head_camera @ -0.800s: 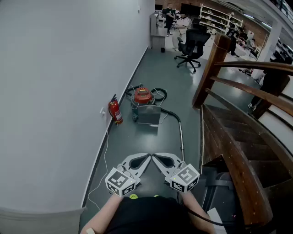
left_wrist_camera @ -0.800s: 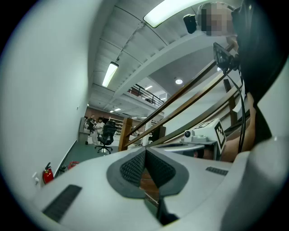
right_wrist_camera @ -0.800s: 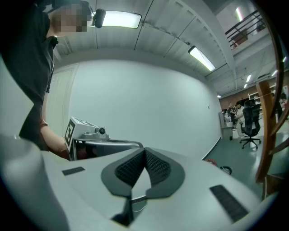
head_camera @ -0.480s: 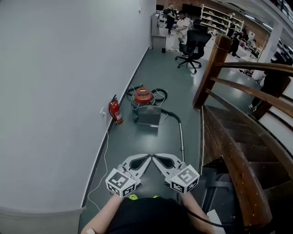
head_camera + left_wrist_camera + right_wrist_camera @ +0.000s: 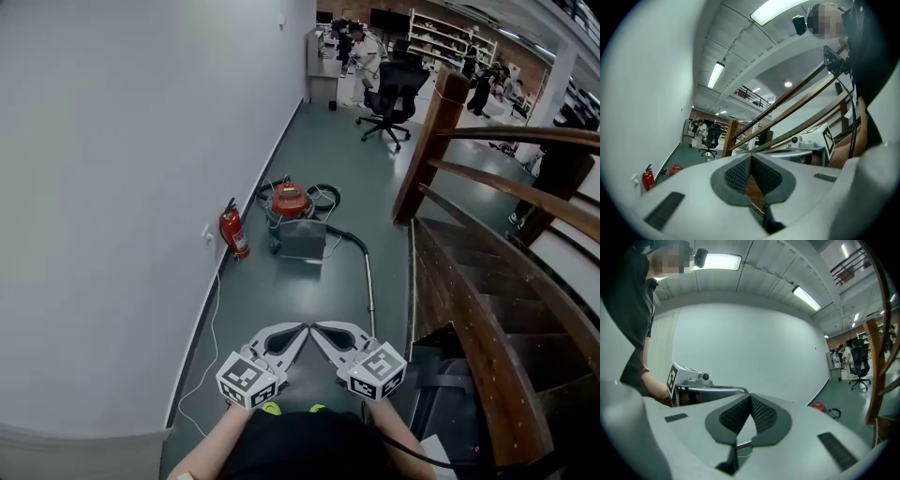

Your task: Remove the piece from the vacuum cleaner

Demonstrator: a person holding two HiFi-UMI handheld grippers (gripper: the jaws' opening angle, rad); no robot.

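Observation:
The vacuum cleaner (image 5: 298, 228), a steel canister with a red top, stands on the grey floor by the left wall, well ahead of me. Its black hose runs into a long metal wand (image 5: 368, 281) that lies on the floor pointing toward me. My left gripper (image 5: 302, 328) and right gripper (image 5: 316, 328) are held low in front of my body, tips nearly meeting, both shut and empty. The red top of the vacuum cleaner (image 5: 674, 168) shows small in the left gripper view and the vacuum cleaner (image 5: 818, 405) again in the right gripper view.
A red fire extinguisher (image 5: 232, 231) stands against the wall left of the vacuum. A white cable (image 5: 212, 319) trails along the wall. A wooden staircase with railing (image 5: 487, 281) rises on the right. Office chairs (image 5: 392, 89) and people stand far down the corridor.
The view has shifted slightly forward along the corridor; both grippers sit a little lower in the picture, still shut. The vacuum cleaner has not moved.

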